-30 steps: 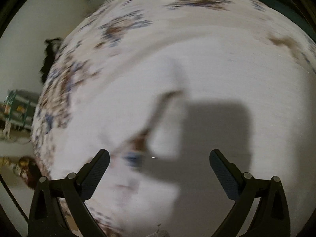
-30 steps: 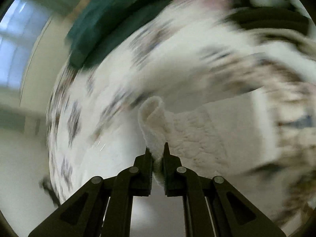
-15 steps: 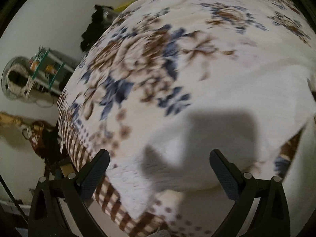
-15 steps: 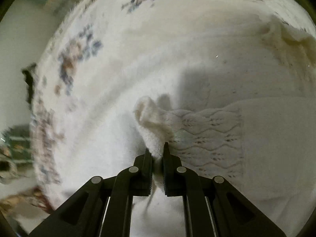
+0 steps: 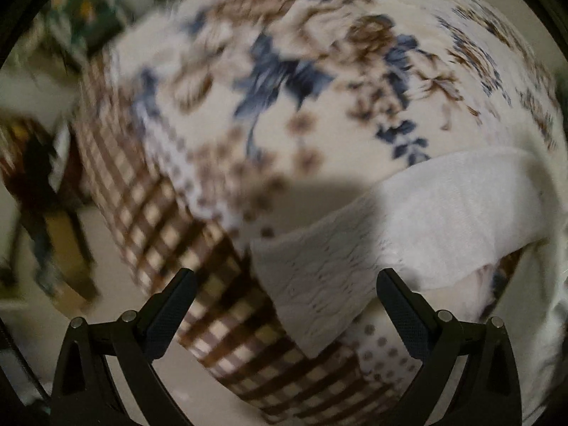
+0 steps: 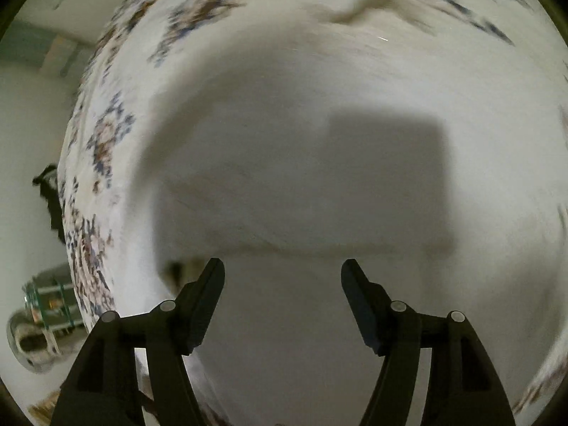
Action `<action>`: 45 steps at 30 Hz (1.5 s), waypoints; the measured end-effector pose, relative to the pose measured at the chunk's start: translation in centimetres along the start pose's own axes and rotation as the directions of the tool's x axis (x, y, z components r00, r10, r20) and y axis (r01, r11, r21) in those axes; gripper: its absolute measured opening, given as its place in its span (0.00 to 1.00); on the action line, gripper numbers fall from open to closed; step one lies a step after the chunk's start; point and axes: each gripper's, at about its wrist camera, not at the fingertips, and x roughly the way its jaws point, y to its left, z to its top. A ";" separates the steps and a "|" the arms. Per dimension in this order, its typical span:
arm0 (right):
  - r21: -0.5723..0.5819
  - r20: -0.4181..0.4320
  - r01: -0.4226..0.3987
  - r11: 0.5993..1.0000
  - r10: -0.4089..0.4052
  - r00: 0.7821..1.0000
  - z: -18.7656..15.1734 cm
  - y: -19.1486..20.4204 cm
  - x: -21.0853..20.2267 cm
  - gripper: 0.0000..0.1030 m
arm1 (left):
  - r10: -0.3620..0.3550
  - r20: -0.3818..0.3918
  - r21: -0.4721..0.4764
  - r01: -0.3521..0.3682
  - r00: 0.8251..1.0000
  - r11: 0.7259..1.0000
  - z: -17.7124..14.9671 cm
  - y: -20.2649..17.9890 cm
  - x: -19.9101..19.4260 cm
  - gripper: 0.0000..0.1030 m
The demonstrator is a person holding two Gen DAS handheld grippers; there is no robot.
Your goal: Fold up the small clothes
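Note:
A white knitted garment (image 5: 408, 234) lies on a floral bedspread (image 5: 284, 88), its lacy corner near the bed's checked edge. My left gripper (image 5: 284, 284) is open and empty, hovering just above that corner. In the right wrist view the white garment (image 6: 301, 184) fills most of the frame, blurred, with a fold edge across the middle. My right gripper (image 6: 282, 277) is open and empty just above the cloth.
The bedspread's brown checked border (image 5: 170, 234) hangs over the bed's edge at the left. Dark clutter on the floor (image 5: 39, 184) lies left of the bed. A green rack (image 6: 49, 301) stands beside the bed. A crumpled pale cloth (image 6: 369, 3) lies farther back.
My right gripper has opened and let go of the white garment's fold. My left gripper has swung towards the bed's edge, bringing the garment's lacy corner between its fingers.

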 end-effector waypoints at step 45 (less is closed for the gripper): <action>0.221 0.224 0.311 0.924 -0.359 0.906 1.8 -13.6 -6.0 1.00 | -0.424 0.085 0.612 0.288 0.902 0.737 -1.8 -40.9 -11.4 0.07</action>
